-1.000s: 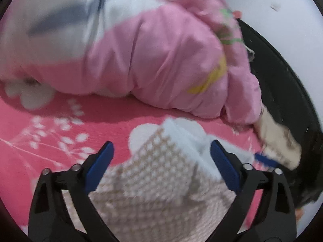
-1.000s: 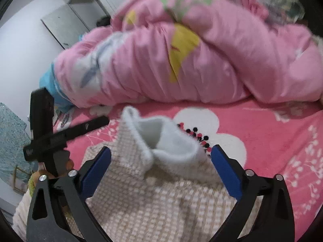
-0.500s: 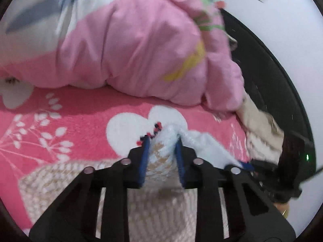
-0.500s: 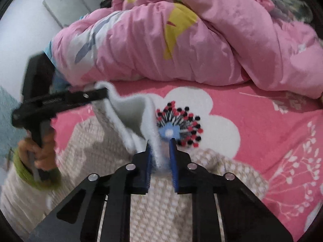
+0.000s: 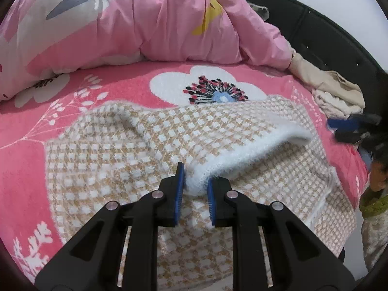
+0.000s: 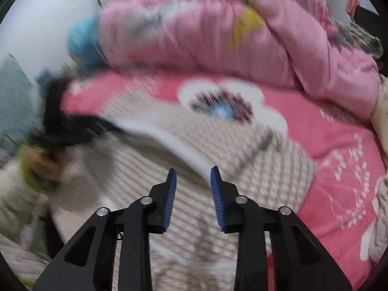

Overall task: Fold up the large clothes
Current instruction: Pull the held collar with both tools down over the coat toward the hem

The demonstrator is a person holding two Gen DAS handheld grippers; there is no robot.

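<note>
Rig appearance: two matching hand-held grippers, black frames with blue finger pads.

Left gripper (image 5: 195, 181) and right gripper (image 6: 192, 184) each had angular black linkage arms with triangular cut-outs and four round silver pivot screws; the blue pads (image 6: 171, 194) were ribbed. The person's hand (image 5: 377, 175) showed bare skin at a green cuff on a cream knitted sleeve (image 6: 14, 194); right-wrist view was motion-blurred.

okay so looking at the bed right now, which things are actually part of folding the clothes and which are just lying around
Part of the job:
checkered sweater
left gripper, pinching its white edge
right gripper, over the sweater, jaws parted

Just lying about:
pink duvet
beige clothes pile
floral bed sheet
</note>
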